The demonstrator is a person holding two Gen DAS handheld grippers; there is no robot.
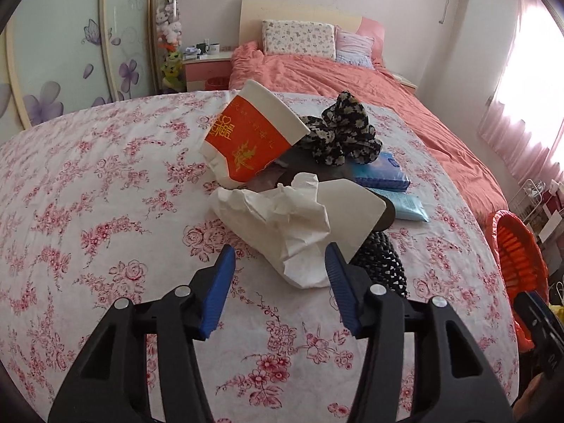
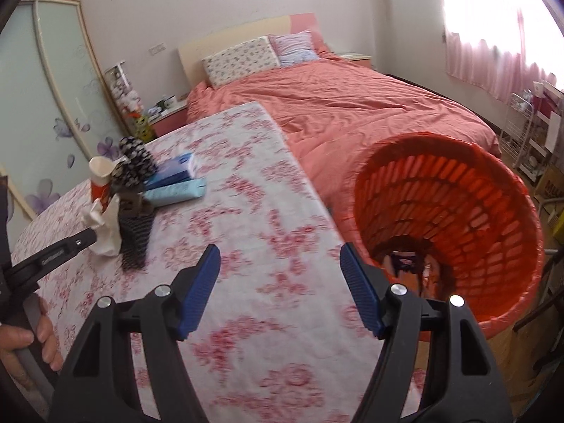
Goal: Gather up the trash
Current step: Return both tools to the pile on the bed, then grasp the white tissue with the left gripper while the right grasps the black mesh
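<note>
A crumpled white tissue (image 1: pixel 275 218) lies on the floral-sheeted table (image 1: pixel 105 194), just ahead of my left gripper (image 1: pixel 280 264). That gripper is open, and the tissue's near end reaches in beside the right fingertip. Behind the tissue leans an orange-and-white paper cup (image 1: pixel 246 137), with a white card piece (image 1: pixel 352 208) beside it. In the right wrist view my right gripper (image 2: pixel 279 257) hangs open and empty over the table edge. The orange slatted trash basket (image 2: pixel 493 190) stands just to its right, with dark scraps at its bottom. The left gripper (image 2: pixel 70 243) reaches the tissue (image 2: pixel 102 225) there.
A black floral cloth (image 1: pixel 342 134), two blue tissue packs (image 1: pixel 384 172) and a black beaded mat (image 1: pixel 380 264) crowd the pile. The basket (image 1: pixel 518 246) stands off the table's right edge. A coral-covered bed (image 2: pixel 352 105) lies beyond. A hand (image 2: pixel 21 335) holds the left gripper's handle.
</note>
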